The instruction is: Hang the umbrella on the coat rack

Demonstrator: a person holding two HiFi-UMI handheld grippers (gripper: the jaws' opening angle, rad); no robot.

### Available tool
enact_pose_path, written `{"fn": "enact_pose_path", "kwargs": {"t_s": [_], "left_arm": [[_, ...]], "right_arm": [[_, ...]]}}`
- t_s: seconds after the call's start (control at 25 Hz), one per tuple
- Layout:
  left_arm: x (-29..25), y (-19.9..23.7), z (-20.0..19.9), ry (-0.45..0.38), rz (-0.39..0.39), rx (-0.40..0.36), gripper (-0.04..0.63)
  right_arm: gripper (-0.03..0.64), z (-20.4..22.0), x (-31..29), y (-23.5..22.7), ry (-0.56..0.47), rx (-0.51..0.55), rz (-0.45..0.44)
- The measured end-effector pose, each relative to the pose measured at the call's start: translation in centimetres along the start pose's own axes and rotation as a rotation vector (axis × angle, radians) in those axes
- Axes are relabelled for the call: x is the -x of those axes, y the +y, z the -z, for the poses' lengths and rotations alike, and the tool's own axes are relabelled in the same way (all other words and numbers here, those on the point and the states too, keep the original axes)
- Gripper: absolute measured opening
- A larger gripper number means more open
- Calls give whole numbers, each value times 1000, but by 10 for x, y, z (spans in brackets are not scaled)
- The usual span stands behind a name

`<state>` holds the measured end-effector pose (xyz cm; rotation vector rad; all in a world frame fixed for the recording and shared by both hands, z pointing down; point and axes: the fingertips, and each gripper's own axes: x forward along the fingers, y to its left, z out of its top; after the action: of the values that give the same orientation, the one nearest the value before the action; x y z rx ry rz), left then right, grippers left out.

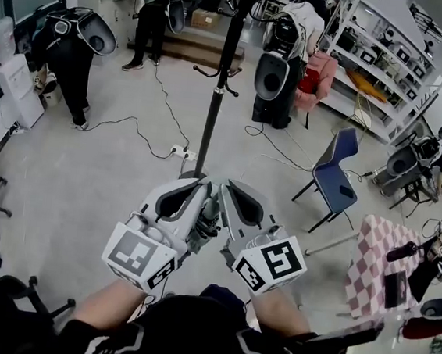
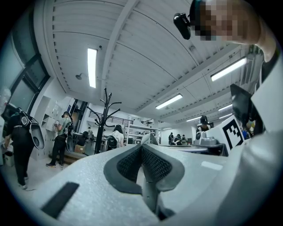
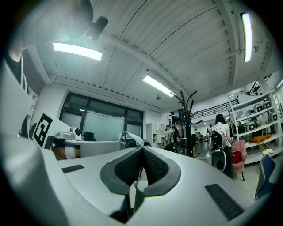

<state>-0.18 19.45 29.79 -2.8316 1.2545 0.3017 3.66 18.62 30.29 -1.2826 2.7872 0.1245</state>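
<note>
Umbrella not clearly seen: the left claw [image 1: 198,184] and right claw [image 1: 230,185], side by side, are both pinched together on nothing. A dark grey lump [image 1: 209,220] between them may be it. The tall black metal coat rack [image 1: 216,93] stands far ahead, so the hanging is probably all still to do.

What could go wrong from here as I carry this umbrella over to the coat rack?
1. The left gripper and right gripper are both shut at the tips, and seem to pinch only a thin part of the umbrella. It could slip out on the way.
2. A cable and power strip lie on the floor beside the coat rack. You could trip there.
</note>
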Motion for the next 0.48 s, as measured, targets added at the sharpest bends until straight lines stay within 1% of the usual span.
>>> {"fn": "enact_pose_path", "kwargs": {"t_s": [0.28, 0.48], "left_arm": [[-4, 22, 4, 7, -12, 8, 11], [-21, 37, 4, 24, -28, -17, 11]], "right_arm": [[8, 4, -22, -3, 6, -5, -14], [8, 6, -42, -18, -8, -29, -36]]}}
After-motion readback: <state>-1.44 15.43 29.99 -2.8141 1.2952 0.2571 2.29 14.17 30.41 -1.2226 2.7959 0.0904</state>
